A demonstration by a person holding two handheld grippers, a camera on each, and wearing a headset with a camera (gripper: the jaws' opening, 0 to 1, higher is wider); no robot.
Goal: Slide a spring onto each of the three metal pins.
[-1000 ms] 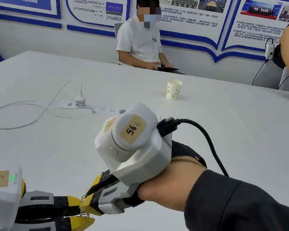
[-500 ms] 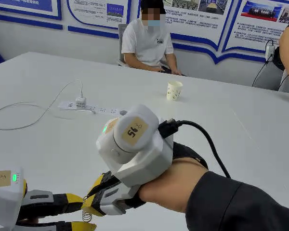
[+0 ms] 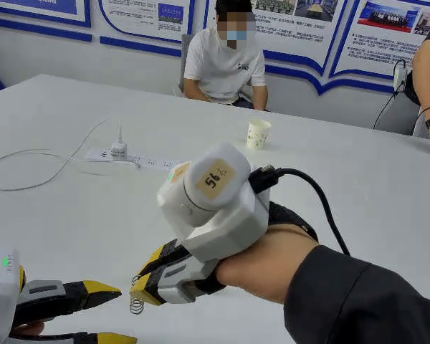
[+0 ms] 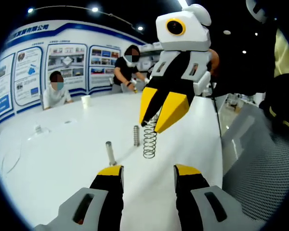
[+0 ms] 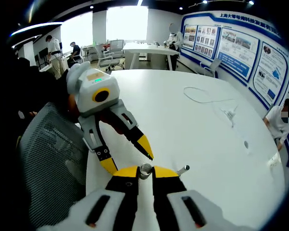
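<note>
Low at the head view's left, the left gripper (image 3: 125, 314) is released, jaws spread and empty. Right of it the right gripper (image 3: 138, 292) grasps a spring (image 3: 136, 306) hanging from its tips over the white worktop (image 3: 72, 215). In the left gripper view a bare metal pin (image 4: 110, 153) stands left of a spring-covered pin (image 4: 136, 135)

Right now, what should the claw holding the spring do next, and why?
Probably shift the right claw over the bare pin and lower it: its spring hangs beside that pin, not over it, and the left claw stands open nearby.
</note>
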